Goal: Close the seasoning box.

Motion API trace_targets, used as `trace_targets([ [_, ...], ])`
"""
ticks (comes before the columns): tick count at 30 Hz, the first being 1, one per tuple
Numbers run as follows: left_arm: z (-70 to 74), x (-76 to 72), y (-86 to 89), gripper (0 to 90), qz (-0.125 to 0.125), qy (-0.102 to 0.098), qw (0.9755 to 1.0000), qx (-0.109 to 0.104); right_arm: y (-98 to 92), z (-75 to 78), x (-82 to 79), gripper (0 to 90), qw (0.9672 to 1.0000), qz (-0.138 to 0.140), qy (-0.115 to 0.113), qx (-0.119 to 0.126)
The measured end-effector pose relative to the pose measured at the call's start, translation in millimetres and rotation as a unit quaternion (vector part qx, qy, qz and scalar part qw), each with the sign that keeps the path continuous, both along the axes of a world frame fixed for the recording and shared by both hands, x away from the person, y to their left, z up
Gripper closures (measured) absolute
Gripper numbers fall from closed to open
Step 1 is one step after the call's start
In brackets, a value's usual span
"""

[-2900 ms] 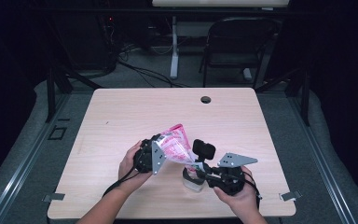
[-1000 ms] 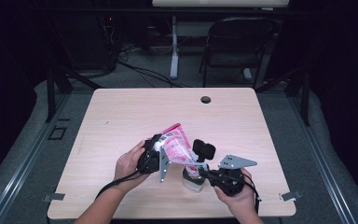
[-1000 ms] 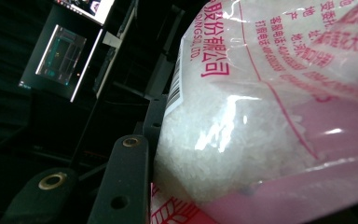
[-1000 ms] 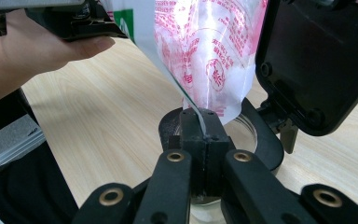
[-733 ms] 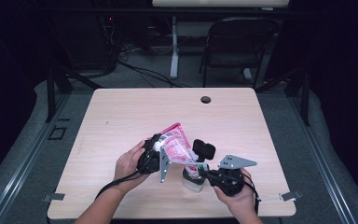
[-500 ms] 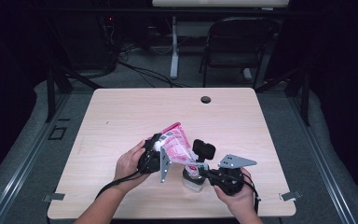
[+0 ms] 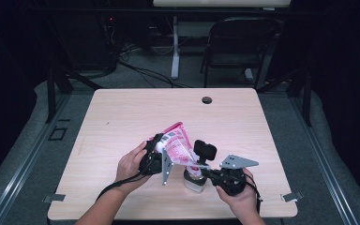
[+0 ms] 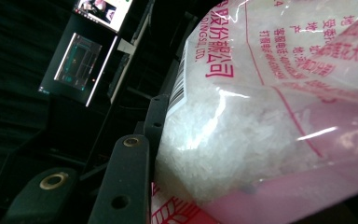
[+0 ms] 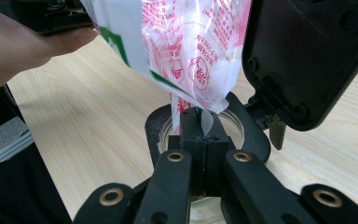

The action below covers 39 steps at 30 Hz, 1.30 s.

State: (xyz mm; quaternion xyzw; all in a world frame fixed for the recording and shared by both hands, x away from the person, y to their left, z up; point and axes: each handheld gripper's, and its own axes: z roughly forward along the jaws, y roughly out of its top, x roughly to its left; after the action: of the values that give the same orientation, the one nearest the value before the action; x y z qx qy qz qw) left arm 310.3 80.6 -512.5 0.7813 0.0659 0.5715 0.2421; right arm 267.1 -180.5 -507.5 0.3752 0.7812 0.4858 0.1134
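Bag (image 7: pixel 178 146) of white crystals sits tilted between my left gripper (image 7: pixel 157 158) jaws, which clamp its body; my right gripper (image 9: pixel 204 140) jaws are pressed shut on its lower corner, just over the open glass jar (image 7: pixel 194 180); both hover above the wooden table (image 7: pixel 122 117).

A pale wood-grain table (image 7: pixel 122 122) with rounded corners and a round cable hole (image 7: pixel 206 100) near its far edge stands on grey carpet (image 7: pixel 33 154), lit from above while the room around it lies dark. Beyond the far edge, a black chair (image 7: pixel 236 47) stands beside a white desk leg (image 7: pixel 175 47), with cables (image 7: pixel 140 70) trailing over the floor. In the left gripper view, two lit screens (image 8: pixel 81 60) glow in the darkness.
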Motion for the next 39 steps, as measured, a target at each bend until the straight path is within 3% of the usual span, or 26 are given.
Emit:
trace_targets([
  [17,2.4,-8.0,-3.2,67.9,-0.003,-0.026,0.9996,0.011,-2.3,-3.1,-4.1,90.0,1.0000,0.004,0.007,-0.001],
  [39,6.4,-12.7,-5.1,68.0,-0.007,-0.036,0.9993,0.011,-1.8,-6.9,-3.9,90.0,0.9999,0.004,0.011,-0.005],
])
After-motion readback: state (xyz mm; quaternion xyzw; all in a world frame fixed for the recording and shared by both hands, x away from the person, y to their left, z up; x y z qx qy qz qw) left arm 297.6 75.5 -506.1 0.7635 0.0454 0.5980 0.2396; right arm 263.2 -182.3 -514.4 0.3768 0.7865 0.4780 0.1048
